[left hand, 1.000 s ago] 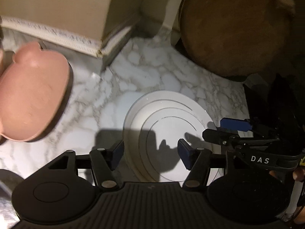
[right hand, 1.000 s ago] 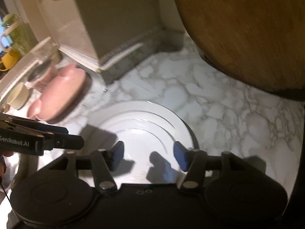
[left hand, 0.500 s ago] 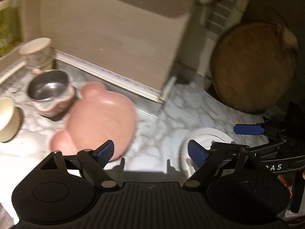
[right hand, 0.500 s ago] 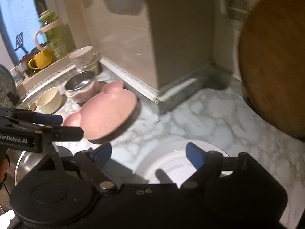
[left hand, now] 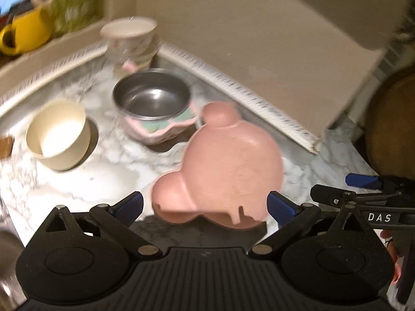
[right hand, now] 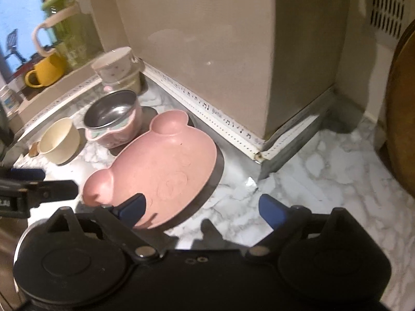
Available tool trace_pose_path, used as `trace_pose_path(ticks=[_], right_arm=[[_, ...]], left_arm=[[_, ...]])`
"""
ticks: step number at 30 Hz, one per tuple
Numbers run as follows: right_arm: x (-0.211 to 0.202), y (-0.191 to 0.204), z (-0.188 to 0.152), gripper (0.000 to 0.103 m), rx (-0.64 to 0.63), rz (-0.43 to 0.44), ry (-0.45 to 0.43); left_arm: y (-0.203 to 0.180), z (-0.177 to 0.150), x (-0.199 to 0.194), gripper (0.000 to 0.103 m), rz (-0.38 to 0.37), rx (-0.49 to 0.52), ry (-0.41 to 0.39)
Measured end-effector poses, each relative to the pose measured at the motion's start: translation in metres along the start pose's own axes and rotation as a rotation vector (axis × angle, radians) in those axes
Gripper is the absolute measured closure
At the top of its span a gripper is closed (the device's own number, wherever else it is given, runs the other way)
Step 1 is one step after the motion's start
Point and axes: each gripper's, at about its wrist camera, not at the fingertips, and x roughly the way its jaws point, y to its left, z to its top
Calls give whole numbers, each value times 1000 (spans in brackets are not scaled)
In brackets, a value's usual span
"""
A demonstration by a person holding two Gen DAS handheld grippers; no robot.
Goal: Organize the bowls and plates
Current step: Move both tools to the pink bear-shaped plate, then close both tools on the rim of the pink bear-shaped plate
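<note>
A pink bear-shaped plate lies flat on the marble counter. My left gripper hovers over its near edge with the jaws opening wide; the plate shows between the blue pads but they do not press on it. My right gripper is also opening, holding nothing, its left finger over the plate's near rim. Behind the plate stand a steel bowl in a pink holder, a cream bowl and stacked patterned cups.
A beige column with a white trim strip juts onto the counter behind the plate. A round wooden board leans at the right. A yellow mug and a green jug sit on the window ledge.
Both grippers swung left, away from the white plate, which has left view, to the pink plate and bowls. Both pairs of jaws spread much wider.
</note>
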Motion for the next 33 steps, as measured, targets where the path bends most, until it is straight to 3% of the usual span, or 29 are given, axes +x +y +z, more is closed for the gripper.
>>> trace_pose_path(ticks=[3,7,8,10,11,14,19,24,28,33], right_arm=[[24,3,6,14,8,-17,35],[49,7,11,28,12,-23,71],[55,7,12,30,19,-26,79],[66,5,15,36,40,-26,97],[71,4,17,39,55,-23,107],[81,1,19,54,90,-12,130],[89,0,21,76,106,-8,141],[95,-2,19,90,131,-19,148],[91,-9,17,92,174,0,138],[81,-11,14,94,211,18,119]], left_arm=[[9,4,21,1,29,-13,47],[21,5,48,5,50,-46,110],[22,6,52,9,59,-49,116],[25,6,60,34,55,-58,142],[27,7,65,40,42,-69,156],[30,7,70,45,50,-79,162],[37,8,77,67,74,-97,166],[40,8,81,81,101,-96,166],[43,7,81,93,131,-105,155],[43,4,76,97,152,-102,125]])
